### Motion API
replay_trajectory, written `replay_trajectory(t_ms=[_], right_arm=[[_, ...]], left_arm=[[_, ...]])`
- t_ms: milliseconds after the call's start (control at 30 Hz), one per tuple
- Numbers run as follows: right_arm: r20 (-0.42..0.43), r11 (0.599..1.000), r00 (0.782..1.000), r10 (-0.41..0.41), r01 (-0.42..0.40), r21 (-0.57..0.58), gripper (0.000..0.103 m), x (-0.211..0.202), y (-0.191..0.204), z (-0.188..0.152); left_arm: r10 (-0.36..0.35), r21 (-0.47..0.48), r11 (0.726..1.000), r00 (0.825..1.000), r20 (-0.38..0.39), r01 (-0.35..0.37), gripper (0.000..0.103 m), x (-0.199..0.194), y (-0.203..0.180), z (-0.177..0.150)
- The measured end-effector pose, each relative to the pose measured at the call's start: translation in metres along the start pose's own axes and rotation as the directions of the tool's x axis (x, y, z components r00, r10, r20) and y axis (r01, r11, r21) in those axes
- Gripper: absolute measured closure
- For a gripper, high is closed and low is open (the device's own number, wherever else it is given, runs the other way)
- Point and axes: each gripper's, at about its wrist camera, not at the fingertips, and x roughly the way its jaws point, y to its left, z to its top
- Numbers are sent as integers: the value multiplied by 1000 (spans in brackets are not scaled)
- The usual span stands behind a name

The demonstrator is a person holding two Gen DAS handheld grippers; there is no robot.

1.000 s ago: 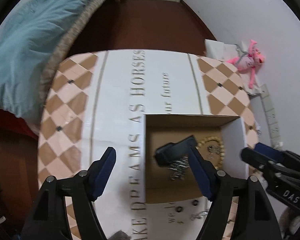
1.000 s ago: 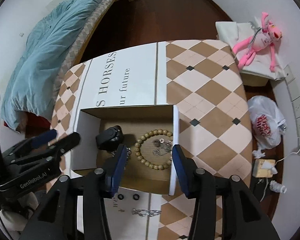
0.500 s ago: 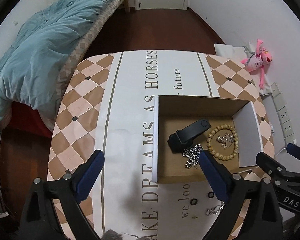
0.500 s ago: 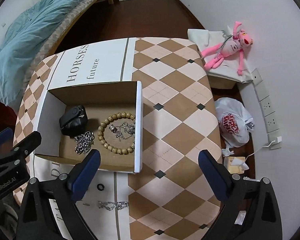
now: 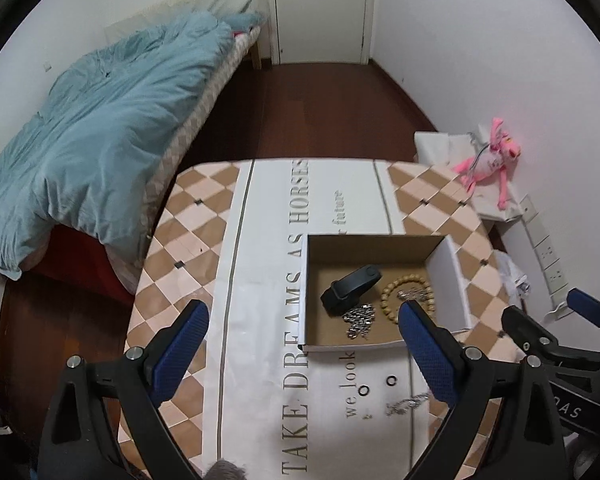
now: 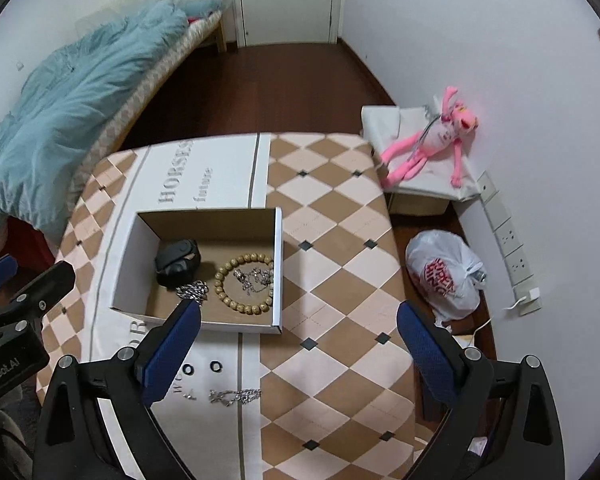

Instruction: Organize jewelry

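An open cardboard box [image 5: 446, 258] [image 6: 278, 264] sits on the checkered table. Inside it lie a black wristband [image 5: 350, 288] [image 6: 178, 260], a wooden bead bracelet [image 5: 388, 298] [image 6: 244, 282] and silver chains [image 5: 358, 320] [image 6: 254, 278]. In front of the box lie two black rings [image 5: 363, 391] [image 6: 216, 366], a silver chain [image 5: 406, 402] [image 6: 236, 396] and a tiny earring [image 6: 188, 395]. My left gripper [image 5: 304, 352] and my right gripper [image 6: 300, 348] are both wide open, empty and high above the table.
A bed with a blue duvet [image 5: 92, 132] stands left of the table. A pink plush toy [image 6: 432, 140] lies on a white box at the right. A white plastic bag [image 6: 446, 274] sits on the floor by the wall sockets.
Both grippers have risen well above the table and pulled back from the box. The right gripper's jaws have opened wide. The jewelry has not moved.
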Motion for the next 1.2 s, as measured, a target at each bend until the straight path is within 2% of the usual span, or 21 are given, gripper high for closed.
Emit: replay_trajectory(t_ms=[267, 400, 500, 667, 733, 800, 833, 967, 1067, 1100, 1133, 1200], right_arm=[[91, 1000, 996, 13, -15, 24, 3, -53, -6, -6], [107, 998, 993, 41, -45, 38, 3, -66, -7, -12], [78, 997, 995, 55, -58, 46, 3, -58, -9, -20], [-71, 990, 991, 117, -111, 86, 4, 4, -13, -53], [-132, 986, 981, 140, -125, 110, 10, 34, -15, -69], [-181, 982, 971, 159, -137, 129, 33, 60, -15, -84], [-204, 979, 964, 172, -145, 142, 36, 73, -15, -90], [-236, 968, 947, 217, -177, 176, 38, 101, -8, -106], [-236, 968, 946, 224, -187, 169, 40, 108, 2, -111], [-242, 968, 944, 225, -188, 165, 50, 112, 4, -112], [-243, 971, 946, 215, -182, 152, 51, 113, 8, -113], [-234, 983, 957, 172, -151, 108, 72, 112, 18, -111]], left_arm=[[-19, 3, 1000, 998, 54, 19, 6, -45, 0, -4], [4, -15, 1000, 999, 54, -3, 6, -53, 3, -9], [44, -18, 999, 998, 36, -44, 6, -44, 5, -19], [96, -17, 995, 993, -65, -97, 6, -1, 10, -51], [117, -9, 993, 986, -122, -119, 6, 21, 12, -66], [137, 2, 990, 976, -171, -138, 6, 40, 13, -79], [147, 4, 989, 969, -197, -149, 6, 49, 15, -86], [160, 1, 986, 954, -252, -166, 6, 67, 21, -103], [171, -2, 984, 947, -271, -178, 6, 73, 26, -109], [170, -4, 984, 946, -275, -178, 6, 76, 27, -109], [170, -5, 984, 946, -277, -179, 6, 76, 27, -110], [171, -2, 984, 945, -278, -178, 6, 78, 27, -109]])
